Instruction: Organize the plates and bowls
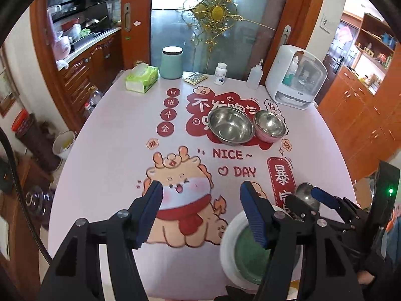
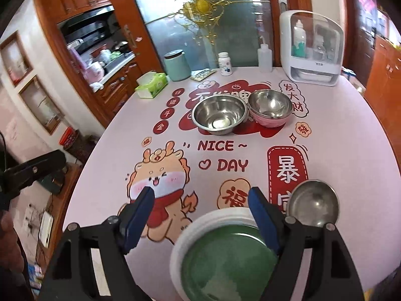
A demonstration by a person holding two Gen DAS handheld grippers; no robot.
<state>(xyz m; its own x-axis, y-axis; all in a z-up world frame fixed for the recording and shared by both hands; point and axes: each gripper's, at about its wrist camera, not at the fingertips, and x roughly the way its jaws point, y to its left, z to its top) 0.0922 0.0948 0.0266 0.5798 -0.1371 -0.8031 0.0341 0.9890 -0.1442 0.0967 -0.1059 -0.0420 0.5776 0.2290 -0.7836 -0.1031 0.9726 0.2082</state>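
Plainly, the left gripper [image 1: 200,200] hovers over the tabletop [image 1: 112,150] with jaws spread wide and holding nothing, the green plate [image 1: 246,258] lying at about 5 o'clock under its right finger. The right gripper [image 2: 200,205] also has its jaws spread and empty, the plate [image 2: 225,258] directly below at 6 o'clock and a small steel bowl [image 2: 313,205] just beside its right finger at 3 o'clock. Two more bowls, steel [image 2: 219,116] and pink [image 2: 270,109], sit touching at 12 o'clock, well apart from both grippers.

A home dining room: cartoon-printed table [image 1: 105,165], kitchen counter [image 1: 87,42] beyond.
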